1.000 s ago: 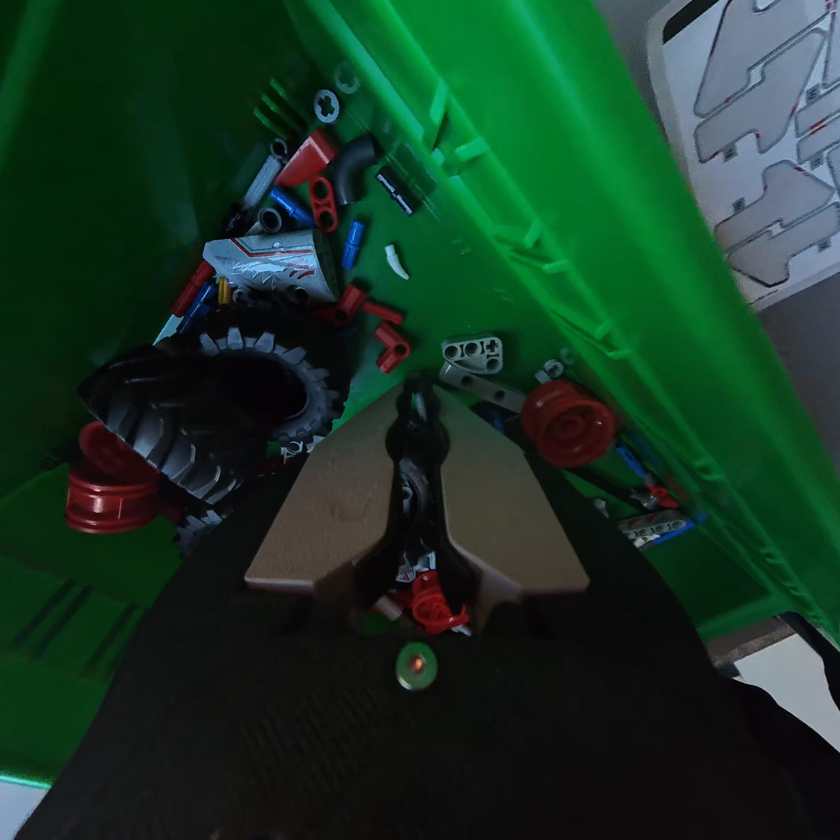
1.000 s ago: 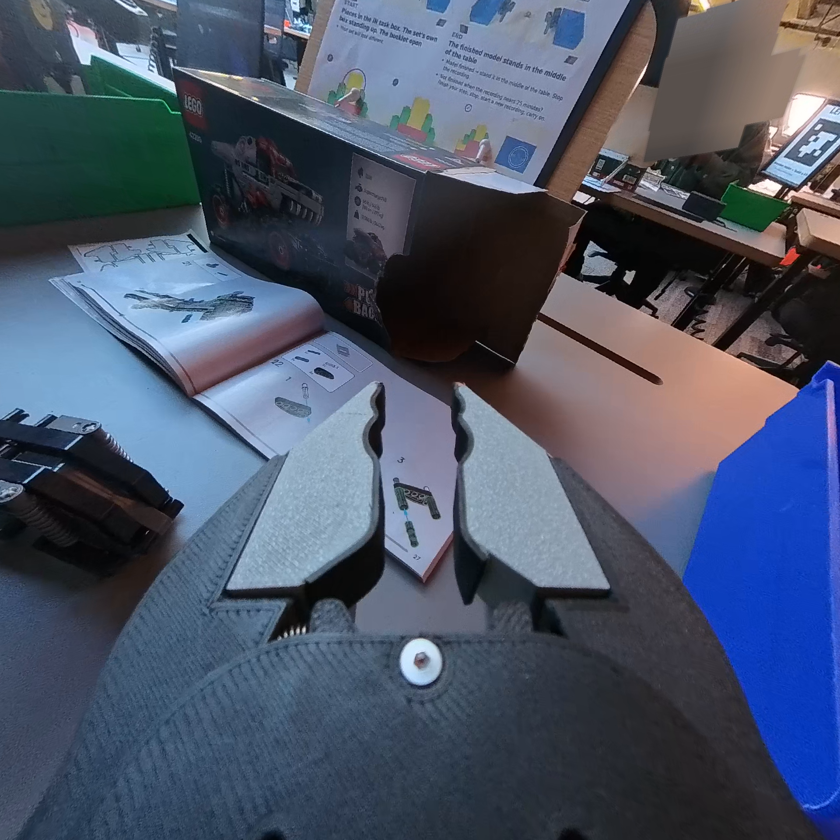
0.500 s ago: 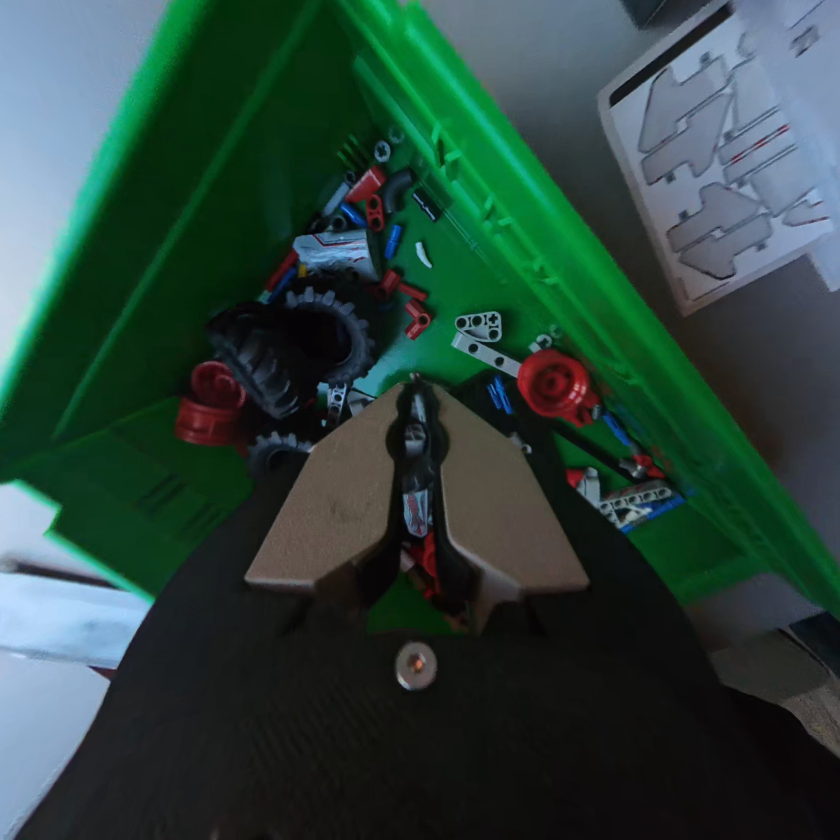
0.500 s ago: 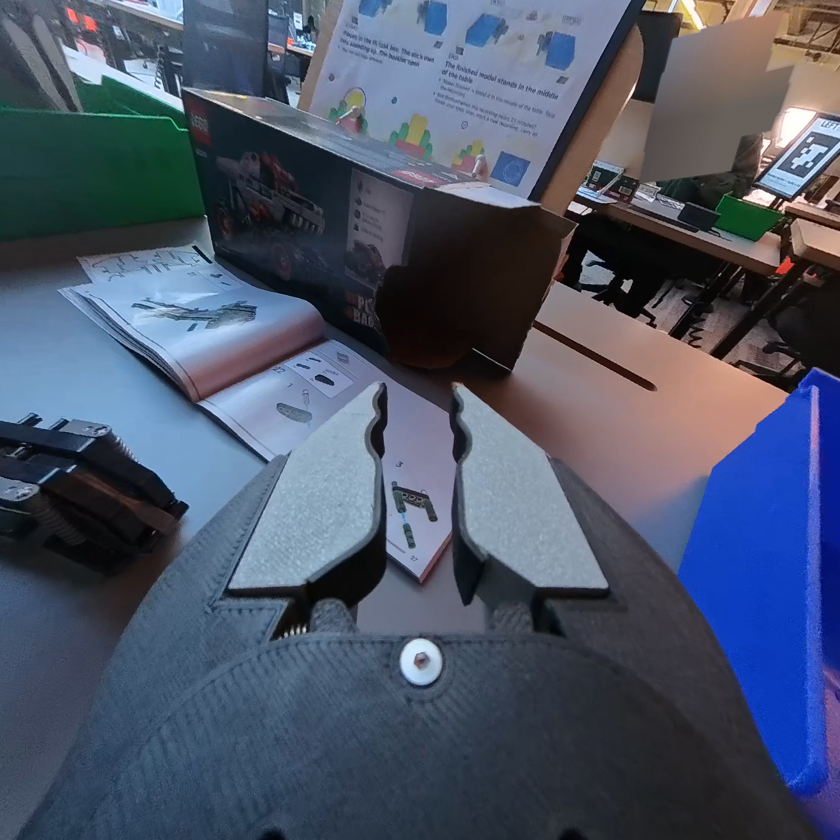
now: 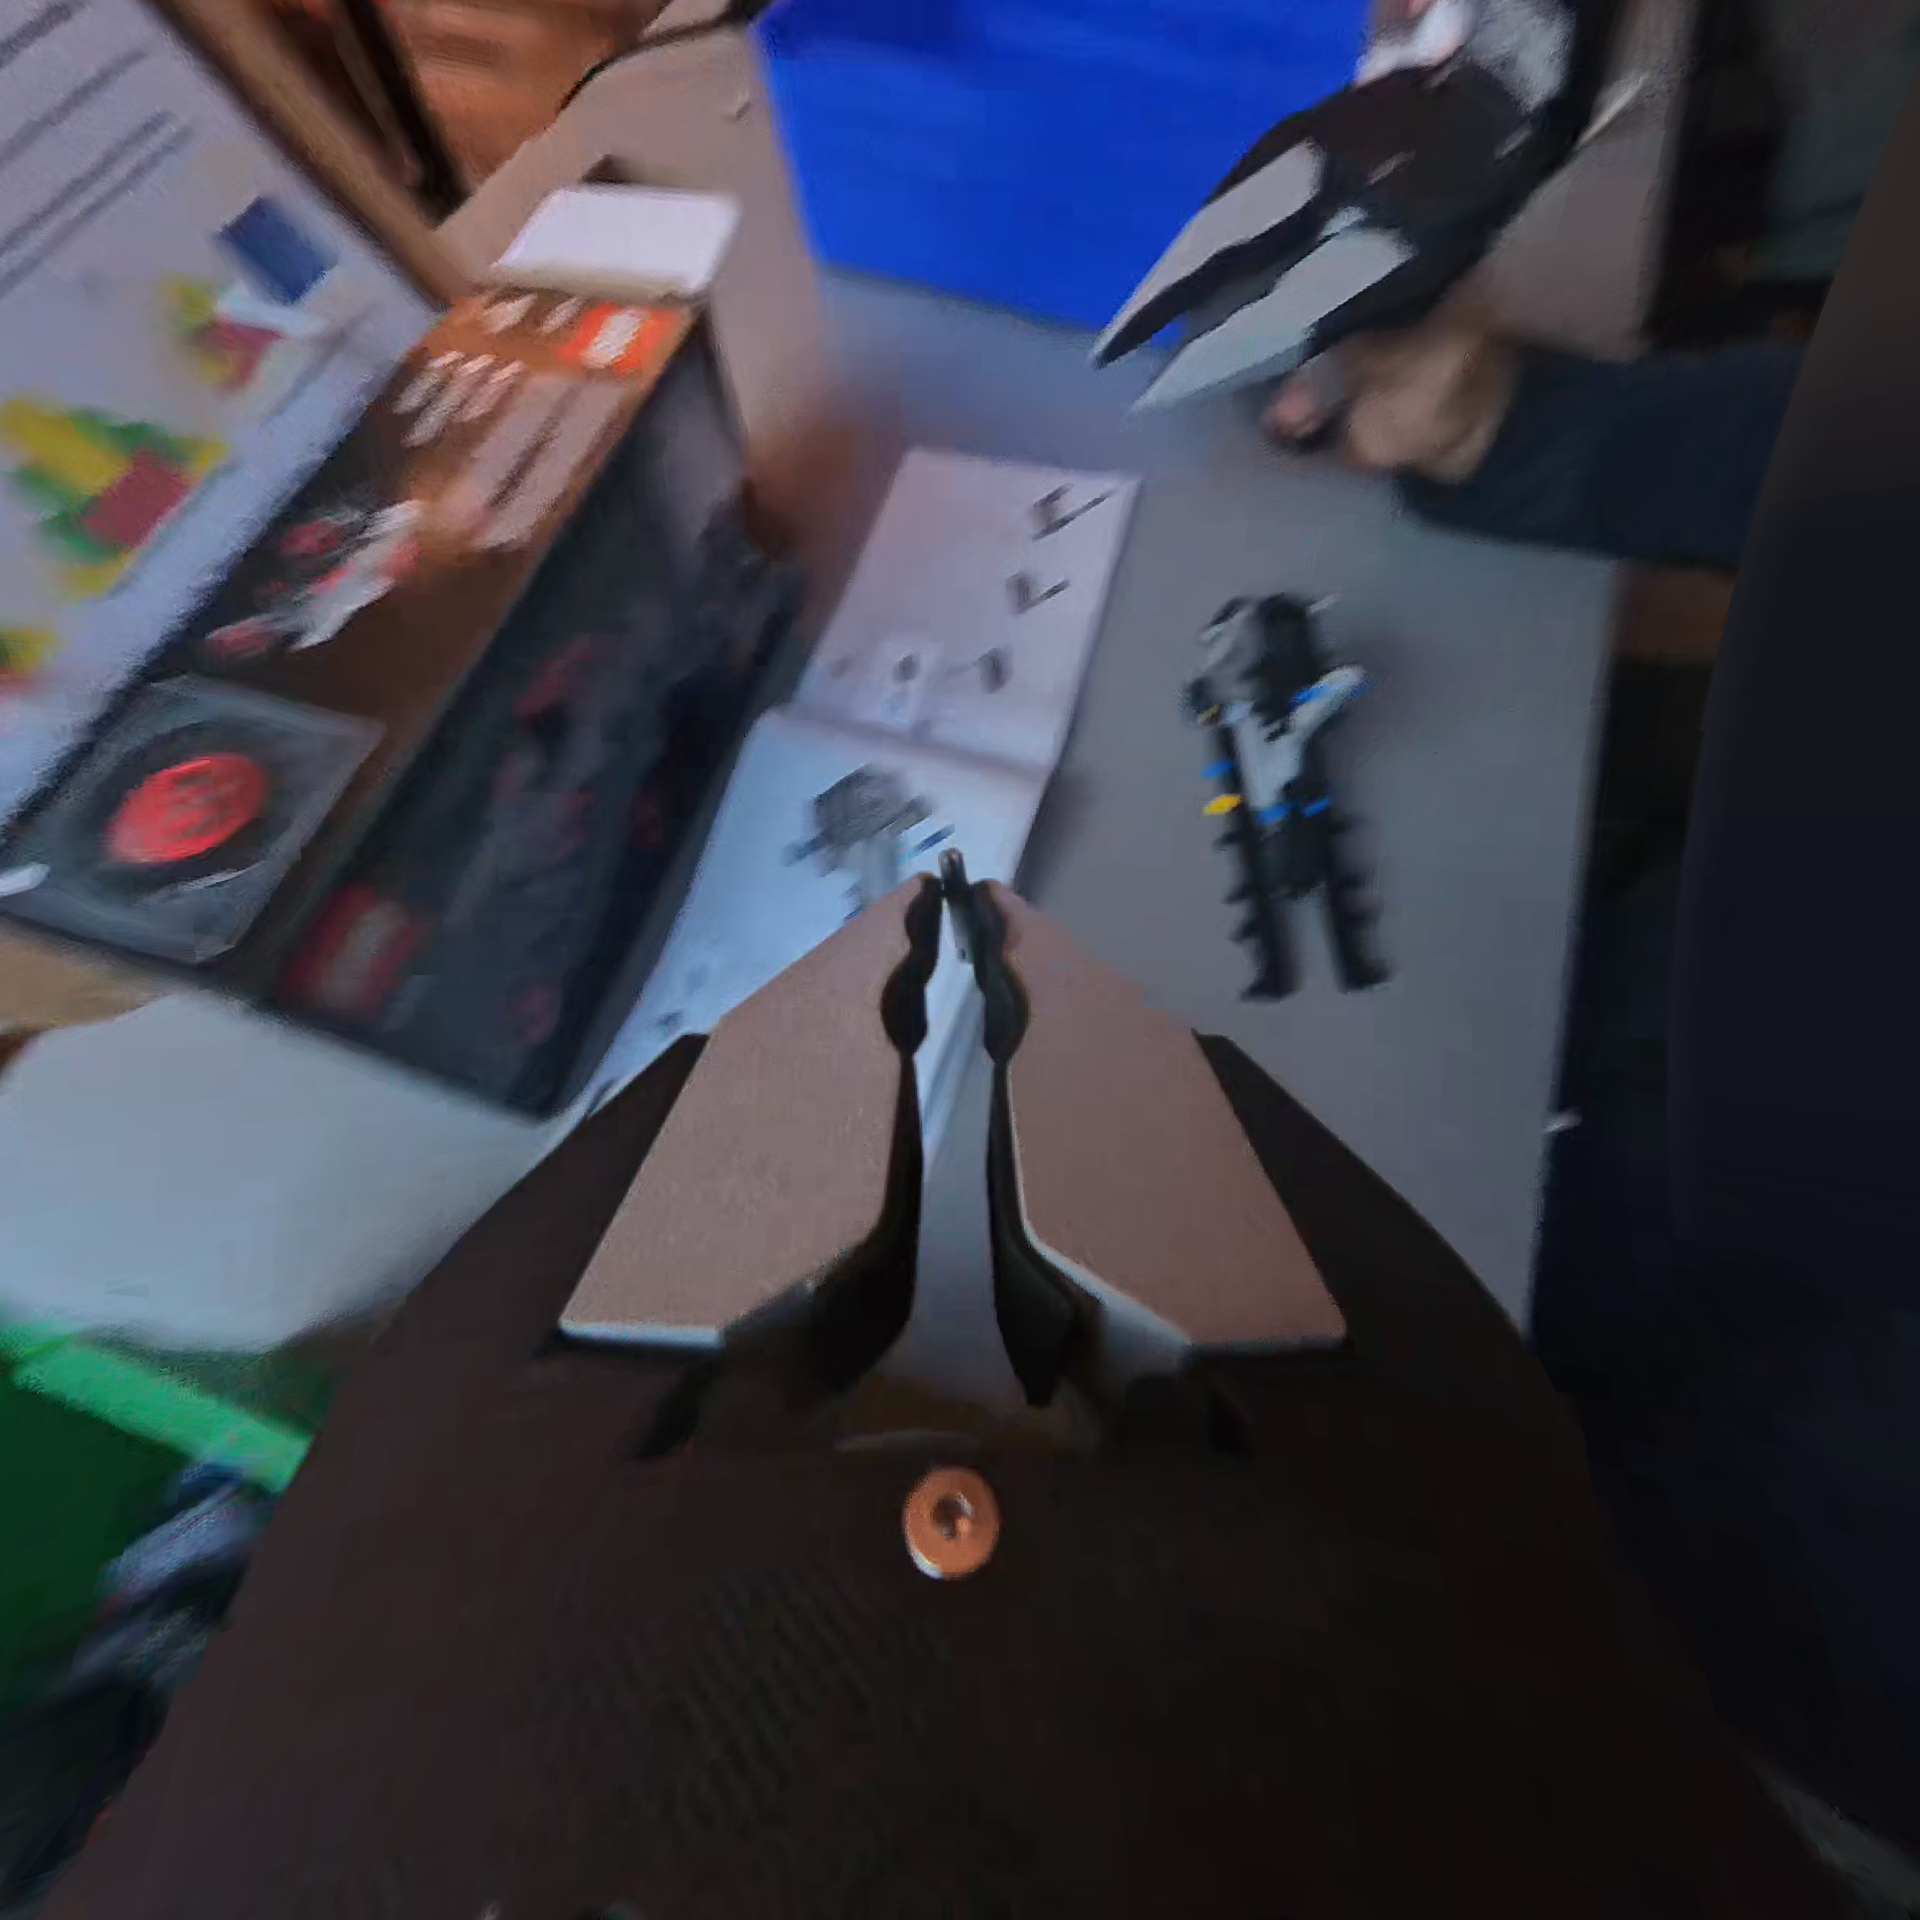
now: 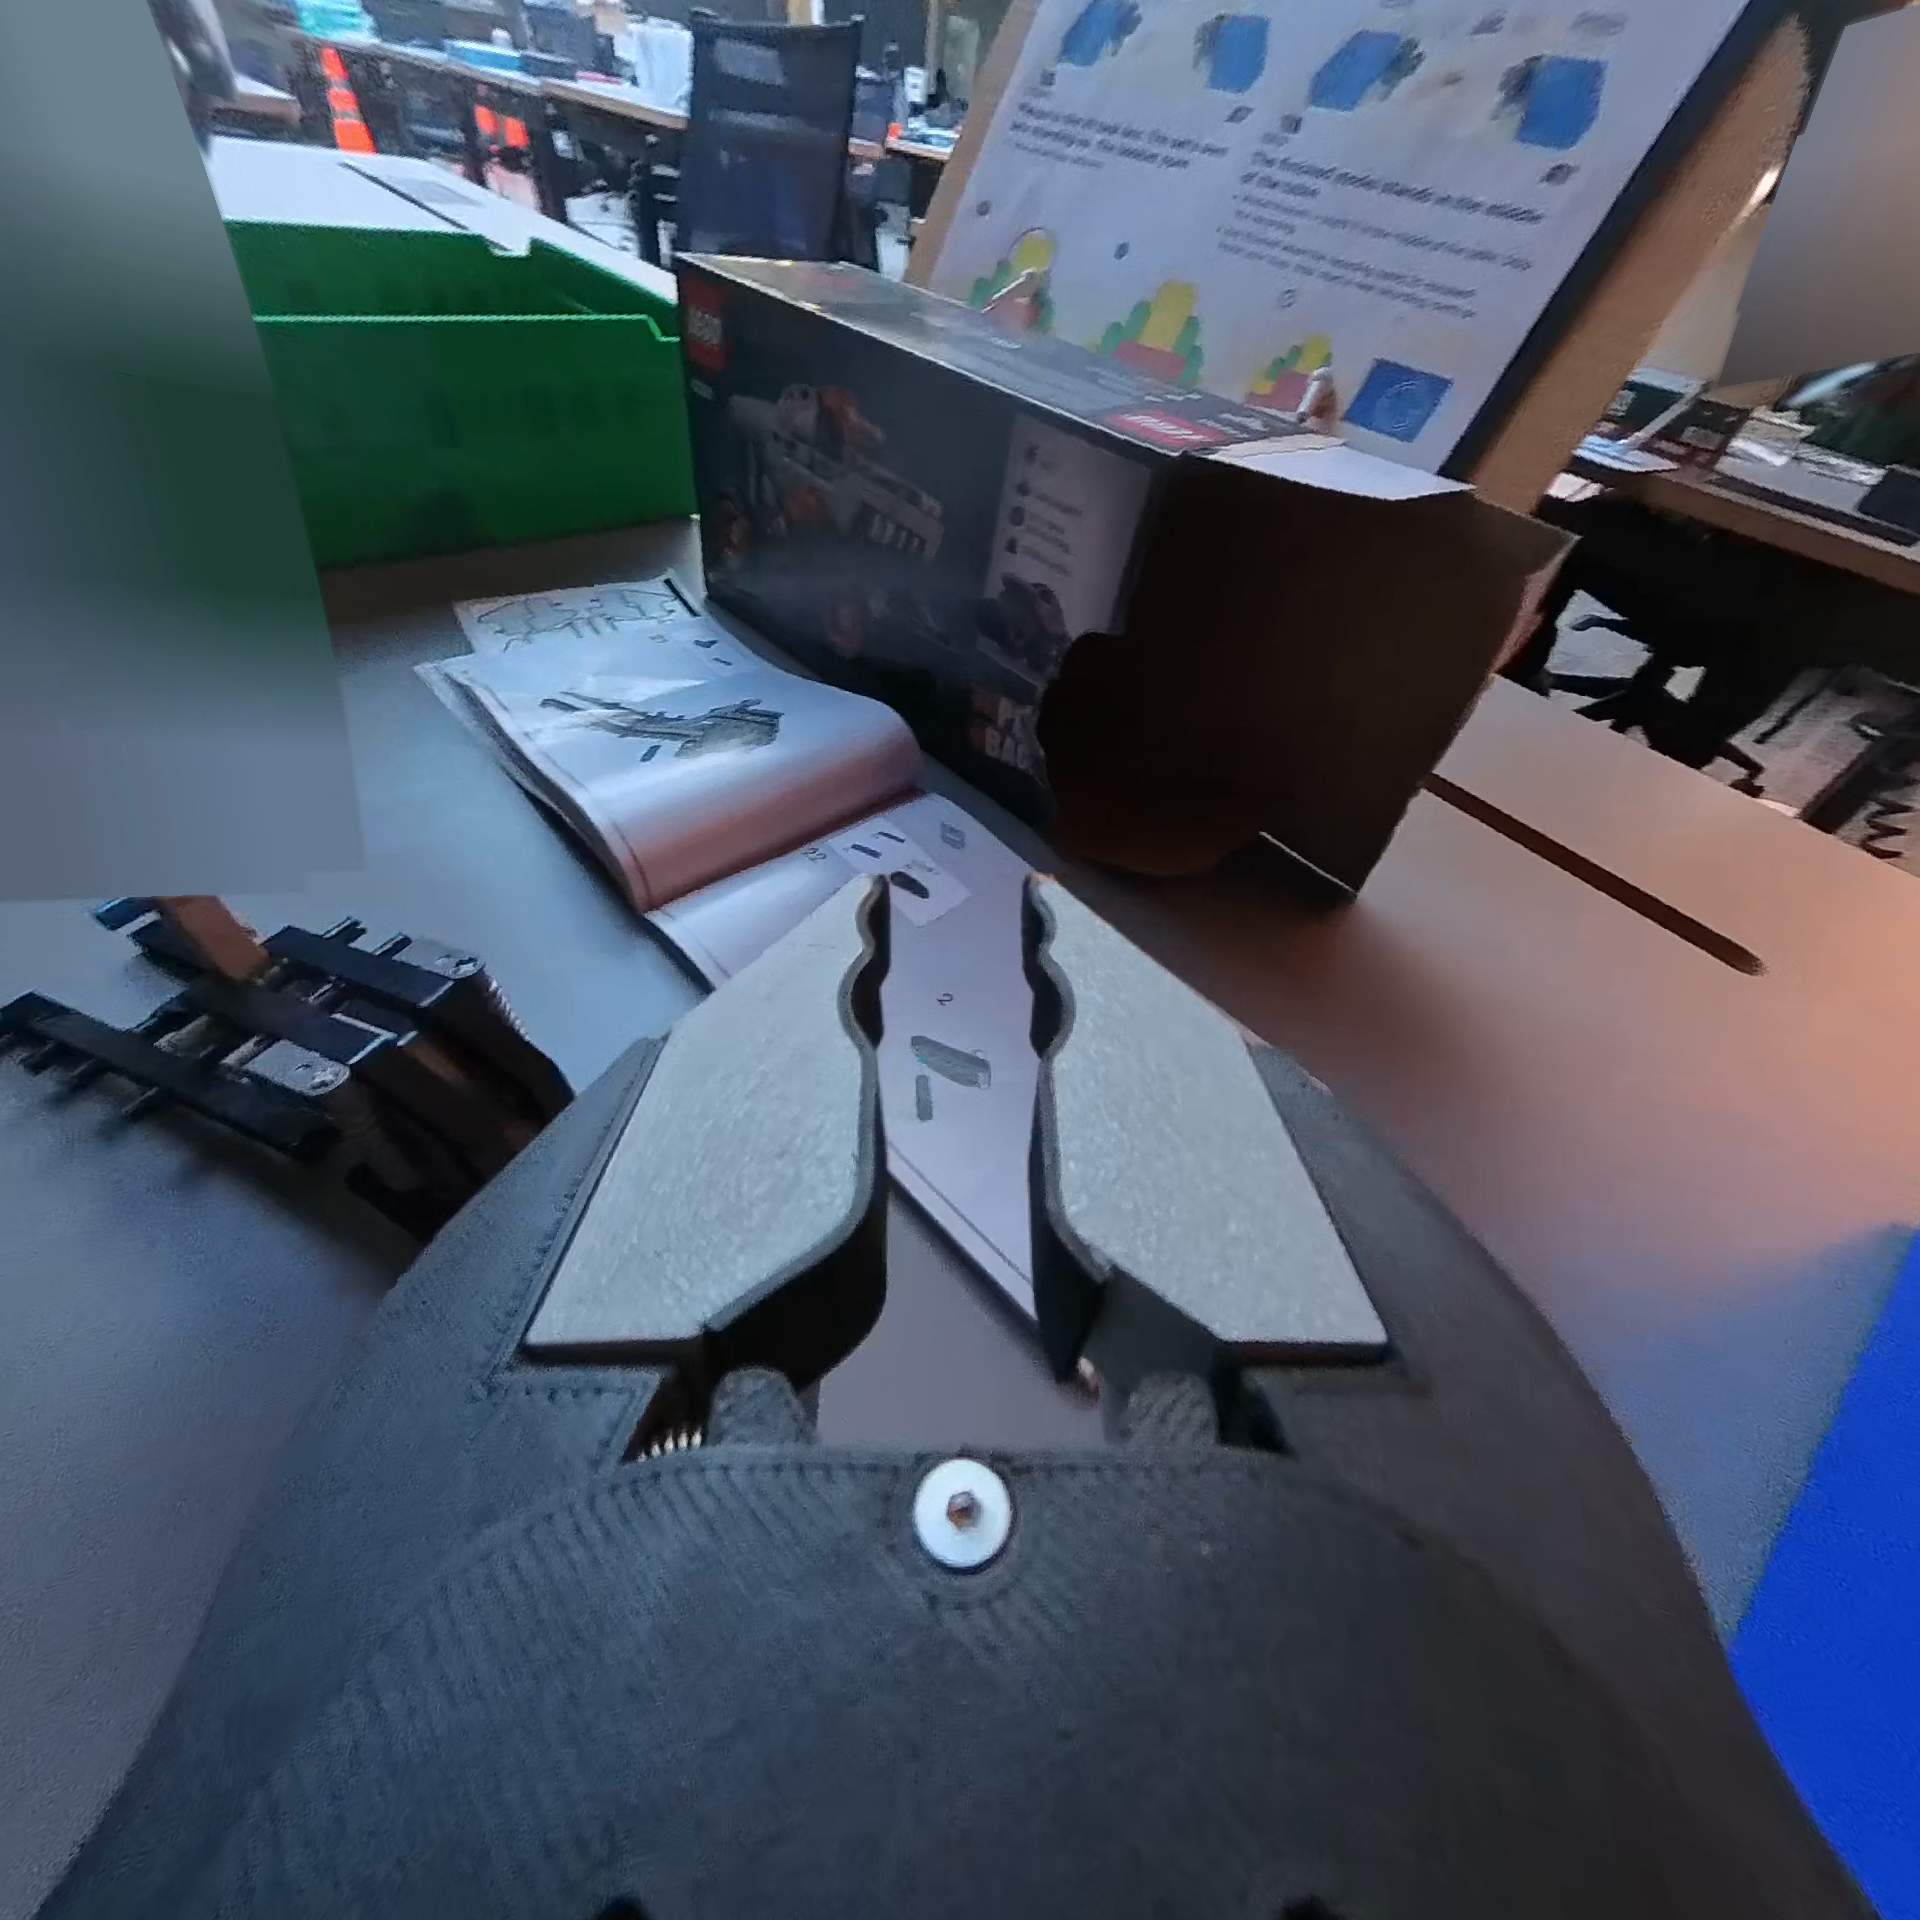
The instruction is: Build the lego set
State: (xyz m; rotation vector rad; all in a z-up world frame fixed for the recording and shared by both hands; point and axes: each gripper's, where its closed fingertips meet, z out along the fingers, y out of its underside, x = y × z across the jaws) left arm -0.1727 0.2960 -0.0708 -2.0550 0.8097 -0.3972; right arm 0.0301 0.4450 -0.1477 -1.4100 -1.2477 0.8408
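Note:
My left gripper [image 5: 954,902] is shut on a small dark lego piece [image 5: 953,878] that sticks out past the tips. It hovers above the open instruction booklet [image 5: 935,644]; the view is blurred. The partly built black model [image 5: 1283,810] lies on the grey table to the right of the booklet. It also shows in the right wrist view [image 6: 281,1029], at the left. My right gripper [image 6: 954,914] is open and empty, low over the booklet [image 6: 727,769]. It also shows in the left wrist view [image 5: 1174,353], far right, held by a hand [image 5: 1392,405].
The dark lego box [image 6: 935,520] stands behind the booklet, with a picture board [image 6: 1299,187] behind it. The green parts bin [image 6: 468,416] is at the far left, also at the lower left of the left wrist view [image 5: 125,1455]. A blue bin [image 6: 1849,1558] is at the right. Some 25 cm of space lies between my two pairs of fingers. Between my right fingertips and the partly built black model [image 5: 1283,810] there is roughly 15 cm.
My left gripper has come up out of the green bin, shut on a small piece, and swung over the table to the booklet. My right gripper has shifted a little and stays open.

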